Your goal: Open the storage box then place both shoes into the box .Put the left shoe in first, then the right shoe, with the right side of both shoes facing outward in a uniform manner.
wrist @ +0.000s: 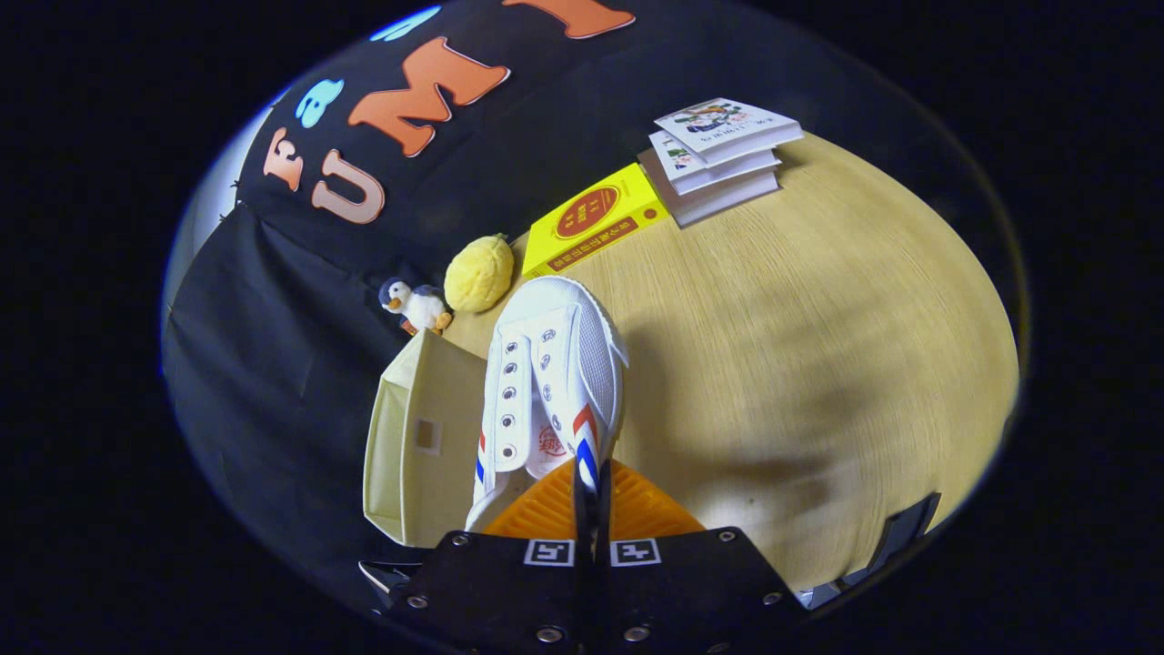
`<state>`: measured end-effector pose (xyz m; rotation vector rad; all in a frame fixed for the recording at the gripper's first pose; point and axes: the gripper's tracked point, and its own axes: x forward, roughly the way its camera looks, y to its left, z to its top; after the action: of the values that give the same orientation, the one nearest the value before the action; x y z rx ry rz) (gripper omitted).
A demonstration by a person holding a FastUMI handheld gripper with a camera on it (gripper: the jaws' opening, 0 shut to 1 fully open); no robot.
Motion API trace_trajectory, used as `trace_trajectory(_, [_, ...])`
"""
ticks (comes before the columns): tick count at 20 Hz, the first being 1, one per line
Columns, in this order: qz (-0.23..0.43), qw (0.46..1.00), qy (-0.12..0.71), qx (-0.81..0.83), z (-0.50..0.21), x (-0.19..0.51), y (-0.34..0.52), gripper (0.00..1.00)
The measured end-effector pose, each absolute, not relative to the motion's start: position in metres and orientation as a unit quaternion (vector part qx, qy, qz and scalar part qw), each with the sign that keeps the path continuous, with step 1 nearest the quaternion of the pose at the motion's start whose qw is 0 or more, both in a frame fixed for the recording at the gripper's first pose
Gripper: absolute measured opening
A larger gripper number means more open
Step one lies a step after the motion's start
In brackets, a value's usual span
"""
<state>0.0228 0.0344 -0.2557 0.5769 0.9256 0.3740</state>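
Gripper [589,496] closed to a narrow slit on the side wall of a white shoe [555,382], both fingers pressing on the canvas just beside the red and blue stripes. Shoe held above the wooden bench [818,364], toe pointing away from the fingers, the eyelets and open top turned to the view. No laces seen in the eyelets. Just beside the shoe, on its left, a cream storage box [414,437] of cloth, standing at the left edge of the bench with a small label pocket on its face; whether open or closed, cannot tell. Beyond the toe, near the far edge of the bench: a yellow plush ball [479,273], a small penguin toy [416,307] next to it, and a yellow book [596,227] lying flat. Farther right at the far edge, a stack of white books [718,155]. Second shoe not pointed at.
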Motion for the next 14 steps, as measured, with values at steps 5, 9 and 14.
trace_trajectory(5, [0.171,0.851,0.422,0.262,-0.205,0.023,0.08,0.0])
trace_trajectory(9, [0.171,0.851,0.414,0.274,-0.175,0.02,0.13,0.0])
trace_trajectory(14, [0.172,0.854,0.426,0.245,-0.167,0.009,0.193,0.0])
